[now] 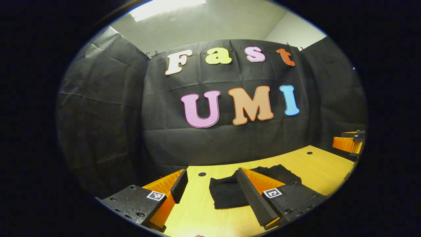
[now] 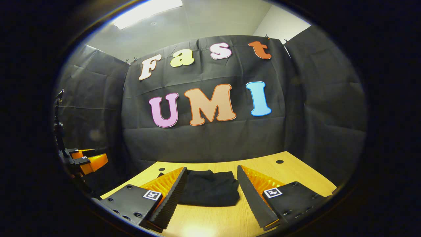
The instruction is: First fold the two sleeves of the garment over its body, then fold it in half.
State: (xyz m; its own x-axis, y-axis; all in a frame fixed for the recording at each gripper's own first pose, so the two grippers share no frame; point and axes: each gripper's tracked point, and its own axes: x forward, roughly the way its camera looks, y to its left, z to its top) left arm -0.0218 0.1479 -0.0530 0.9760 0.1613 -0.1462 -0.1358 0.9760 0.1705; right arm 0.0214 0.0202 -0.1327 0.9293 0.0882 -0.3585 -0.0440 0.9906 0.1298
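While both grippers (image 1: 210, 191) (image 2: 210, 191) gape empty, one garment (image 2: 210, 191) (folded) lies on the table (image 2: 296, 174).

A light wooden table (image 2: 296, 177) with small dark holes carries a black garment (image 2: 210, 189), folded into a compact bundle. In the right gripper view it lies at six o'clock, flat on the tabletop.

One folded black garment (image 2: 210, 188) lies on one wooden table (image 2: 263, 164); two claws.

Matt black cloth garment (image 2: 210, 187), smooth pale wood-grain table (image 2: 296, 174) with slight sheen, ribbed jaws, matt wrinkled cloth wall (image 1: 98, 108)
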